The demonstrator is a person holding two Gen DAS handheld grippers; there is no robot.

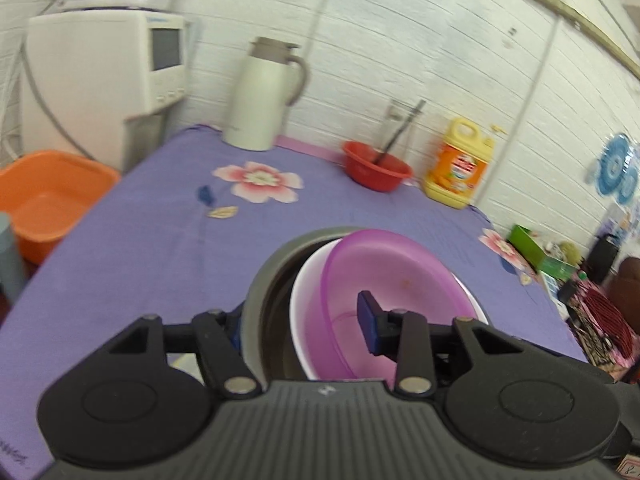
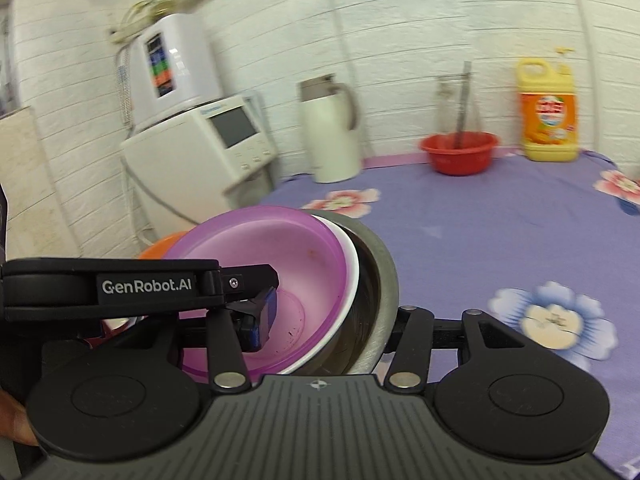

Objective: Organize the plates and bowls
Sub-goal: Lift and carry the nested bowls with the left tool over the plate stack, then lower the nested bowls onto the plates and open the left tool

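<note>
Both grippers are gripping one nested stack of three bowls above the desk [image 1: 140, 216], which is covered by a purple floral cloth: a translucent purple plastic bowl [image 1: 384, 276] is sitting inside a white bowl [image 1: 298, 312], and that one is sitting inside a grey stainless-steel bowl [image 1: 256, 292].

The left gripper [image 1: 304, 328] is clamping the stack's walls at one side. Its right finger, with a blue pad, is lying inside the purple bowl, and its left finger is sitting outside the steel wall, so the fingers are only narrowly apart with all three rims between them.

In the right wrist view the right gripper [image 2: 328, 320] is holding the opposite side of the same stack [image 2: 280, 264] the same way: one finger inside the purple bowl, the other behind the steel wall [image 2: 384, 280]. The left gripper's body is crossing the left of that view.

Farther back on the desk are standing a cream thermos jug [image 1: 260, 96], a red plastic basin [image 1: 376, 168] with utensils in it, and a yellow detergent jug [image 1: 460, 164]. An orange tub [image 1: 48, 196] is sitting beside the desk.
</note>
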